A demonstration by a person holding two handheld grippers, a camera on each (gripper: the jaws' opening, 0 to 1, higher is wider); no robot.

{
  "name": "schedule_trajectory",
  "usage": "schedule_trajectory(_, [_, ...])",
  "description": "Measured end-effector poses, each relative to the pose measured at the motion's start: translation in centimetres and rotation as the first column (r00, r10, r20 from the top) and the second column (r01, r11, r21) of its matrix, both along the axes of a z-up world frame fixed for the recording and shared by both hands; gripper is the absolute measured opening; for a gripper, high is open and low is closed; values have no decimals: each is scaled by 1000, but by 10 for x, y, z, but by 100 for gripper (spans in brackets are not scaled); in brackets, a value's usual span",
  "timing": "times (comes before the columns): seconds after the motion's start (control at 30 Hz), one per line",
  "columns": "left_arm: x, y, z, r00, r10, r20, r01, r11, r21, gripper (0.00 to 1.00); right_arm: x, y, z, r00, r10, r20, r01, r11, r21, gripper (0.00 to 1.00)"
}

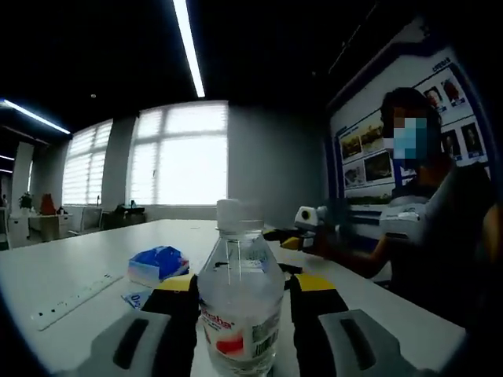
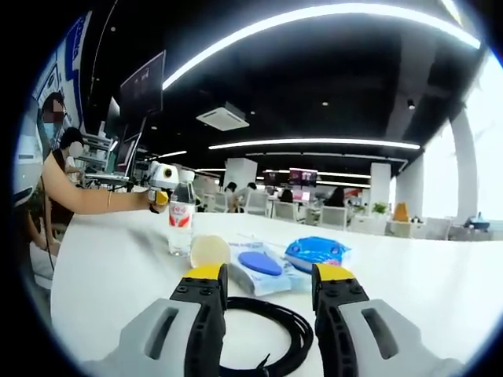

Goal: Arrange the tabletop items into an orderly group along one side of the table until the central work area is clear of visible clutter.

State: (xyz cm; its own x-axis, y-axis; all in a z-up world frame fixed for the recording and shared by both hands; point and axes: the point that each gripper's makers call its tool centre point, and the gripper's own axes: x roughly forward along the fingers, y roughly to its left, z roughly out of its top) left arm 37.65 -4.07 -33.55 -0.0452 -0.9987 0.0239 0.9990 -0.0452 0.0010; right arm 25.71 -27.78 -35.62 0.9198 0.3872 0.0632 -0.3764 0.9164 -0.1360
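Clear plastic water bottle [image 1: 240,302] w/ white cap: glossy, smooth, printed red-white film label. White tabletop [image 2: 110,275]: smooth, semi-matt. Coiled black cable [image 2: 271,334]: smooth rubbery sheath, slight sheen. Blue crinkled plastic packet [image 2: 317,251]: shiny. Grey-yellow gripper [image 2: 263,302] shells: matt plastic.

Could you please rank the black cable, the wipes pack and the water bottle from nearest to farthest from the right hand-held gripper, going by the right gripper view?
1. Black cable: coiled between the jaws of the right hand-held gripper, at their base.
2. Wipes pack: just past the jaw tips, centre.
3. Water bottle: farther back, left of centre, with the left hand-held gripper at it.
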Motion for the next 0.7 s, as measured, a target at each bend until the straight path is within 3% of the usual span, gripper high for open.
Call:
schedule_trajectory(0.1, [1, -1, -1, 1000, -11, -21, 10, 1000, -24, 46, -1, -2, 2, 1000, 2, 3, -2, 1000, 28, 40])
schedule_trajectory(0.17, [0, -3, -7, 1000, -17, -22, 17, 1000, -3, 46, -1, -1, 3, 1000, 3, 7, -3, 1000, 29, 40])
schedule_trajectory(0.2, [0, -4, -15, 1000, -20, -8, 20, 999, 39, 46, -1, -1, 4, 1000, -1, 12, 1, 1000, 23, 40])
schedule_trajectory(0.37, [-1, -8, -17, 1000, -19, -2, 19, 999, 47, 44, 0, 1, 1, 1000, -3, 6, 3, 1000, -2, 40])
schedule_trajectory(0.57, [-1, -7, -17, 1000, -4, -6, 4, 1000, 14, 44, -3, -3, 9, 1000, 20, 21, -22, 997, 71, 40])
schedule_trajectory(0.7, [-1, -8, -16, 999, 40, -1, -40, 999, 2, 44, -2, -1, 8, 1000, 20, 22, -22, 998, 62, 39])
